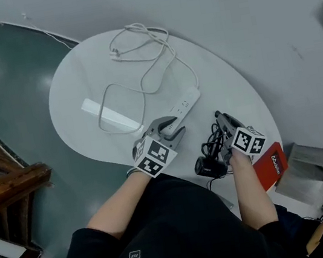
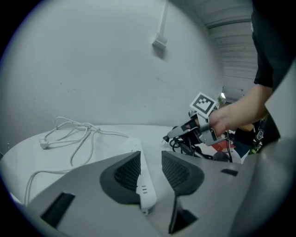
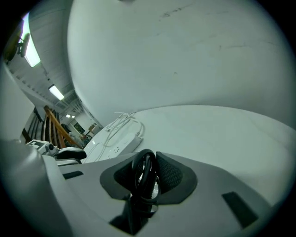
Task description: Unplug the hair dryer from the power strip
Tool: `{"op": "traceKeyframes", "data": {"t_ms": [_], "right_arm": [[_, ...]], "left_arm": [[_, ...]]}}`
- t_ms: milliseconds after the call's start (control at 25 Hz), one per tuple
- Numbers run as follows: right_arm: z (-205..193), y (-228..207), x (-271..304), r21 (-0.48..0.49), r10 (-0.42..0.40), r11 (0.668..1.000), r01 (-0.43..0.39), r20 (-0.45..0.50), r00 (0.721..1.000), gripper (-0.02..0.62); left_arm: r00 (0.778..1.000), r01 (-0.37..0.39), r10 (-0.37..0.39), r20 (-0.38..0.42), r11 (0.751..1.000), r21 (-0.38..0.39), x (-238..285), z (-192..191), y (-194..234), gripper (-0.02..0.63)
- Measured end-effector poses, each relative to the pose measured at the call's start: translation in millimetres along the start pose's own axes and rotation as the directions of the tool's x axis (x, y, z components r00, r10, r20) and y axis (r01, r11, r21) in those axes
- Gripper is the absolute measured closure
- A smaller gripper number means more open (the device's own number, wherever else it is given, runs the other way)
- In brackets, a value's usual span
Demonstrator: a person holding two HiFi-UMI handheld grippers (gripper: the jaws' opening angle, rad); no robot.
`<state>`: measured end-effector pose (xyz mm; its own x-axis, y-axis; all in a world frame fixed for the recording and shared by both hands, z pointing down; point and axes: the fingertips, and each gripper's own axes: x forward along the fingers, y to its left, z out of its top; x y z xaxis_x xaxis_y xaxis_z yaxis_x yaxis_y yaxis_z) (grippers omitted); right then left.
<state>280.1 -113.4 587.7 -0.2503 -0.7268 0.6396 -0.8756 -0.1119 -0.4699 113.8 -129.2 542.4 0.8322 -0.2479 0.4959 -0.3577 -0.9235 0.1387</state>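
Observation:
A white power strip (image 1: 187, 104) lies on the round white table (image 1: 81, 89), with its white cable (image 1: 142, 49) looped behind it. My left gripper (image 1: 170, 127) straddles the strip's near end (image 2: 142, 185). The strip lies against the left pad, a gap shows at the right pad, and the jaws are open. My right gripper (image 1: 218, 116) sits to the right of the strip, shut on the hair dryer's black plug (image 3: 145, 171). The plug's prongs (image 2: 167, 138) are free in the air, clear of the strip (image 3: 115, 146). The black hair dryer (image 1: 209, 165) and its bunched cord lie at the table's near edge.
A flat white bar (image 1: 110, 115) lies left of the strip. A red book (image 1: 272, 165) overhangs the near right edge of the table. A wooden railing (image 1: 5, 182) stands on the floor to the left. A grey wall (image 2: 115, 55) rises behind the table.

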Motion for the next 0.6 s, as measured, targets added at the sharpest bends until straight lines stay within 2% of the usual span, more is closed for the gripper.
{"op": "traceKeyframes", "data": {"t_ms": [160,280,480,600], "right_arm": [[1.0,-4.8,-5.9,0.054,0.052,0.997,-0.055,0.048,0.997,0.505],[-1.2,-8.7,-11.3,0.079,0.088,0.993,-0.093,0.069,0.994,0.483],[-0.7,-17.5,-26.2,0.102,0.131,0.984,-0.143,0.113,0.985,0.457],[2.8,-29.3,-40.5,0.105,0.117,0.986,-0.132,0.141,0.983,0.44]], "left_arm": [[0.998,-0.045,0.045,0.037,0.999,0.007,-16.4,22.1,-6.5,0.469],[0.992,-0.113,0.112,0.05,0.993,0.017,-33.4,32.3,-5.6,0.471],[0.97,-0.226,0.227,0.088,0.974,-0.02,-66.2,48.9,-8.6,0.474],[0.953,-0.279,0.281,0.115,0.96,-0.031,-86.5,61.1,-14.2,0.476]]}}
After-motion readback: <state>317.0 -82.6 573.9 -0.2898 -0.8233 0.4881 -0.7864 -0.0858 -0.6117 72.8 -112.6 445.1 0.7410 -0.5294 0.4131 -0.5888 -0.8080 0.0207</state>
